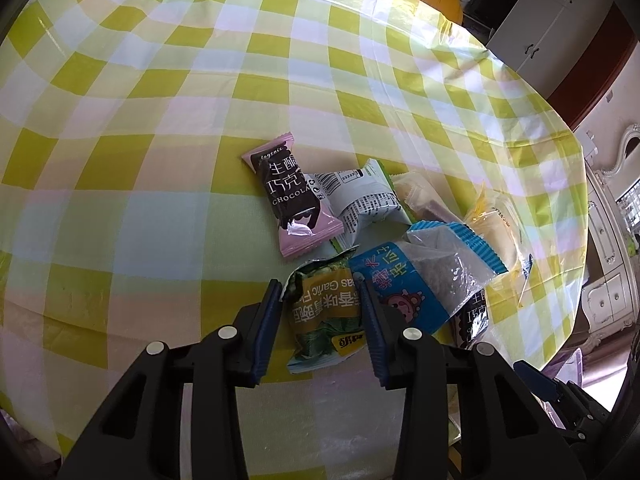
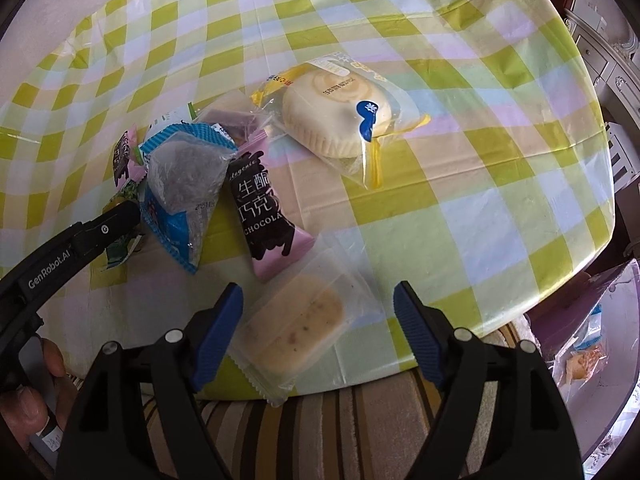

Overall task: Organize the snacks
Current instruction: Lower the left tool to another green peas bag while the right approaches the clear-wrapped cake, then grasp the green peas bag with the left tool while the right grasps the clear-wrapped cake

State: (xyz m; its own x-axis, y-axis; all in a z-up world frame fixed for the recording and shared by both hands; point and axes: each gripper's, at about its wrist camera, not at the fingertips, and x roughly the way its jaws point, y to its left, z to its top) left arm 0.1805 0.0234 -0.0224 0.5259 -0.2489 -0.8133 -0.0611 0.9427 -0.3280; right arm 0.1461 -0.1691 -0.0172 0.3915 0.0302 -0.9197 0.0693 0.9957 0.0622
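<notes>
Your left gripper (image 1: pixel 318 292) and right gripper (image 2: pixel 318 306) share one build: matte black plastic arms that fork into two fingers, each with a round silver screw head at its joints. The fingers (image 2: pixel 218 334) end in dark blue ribbed rubber pads. In the right wrist view, the side of your left gripper carries white lettering reading "GenRobot.AI" and a small round white mark. Your hand (image 2: pixel 30 396) wraps its black handle.

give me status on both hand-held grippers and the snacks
Left hand-held gripper closing around green garlic snack pack. Right hand-held gripper open over clear-wrapped pastry at table edge. Blue packet crowds the left's grab.
</notes>
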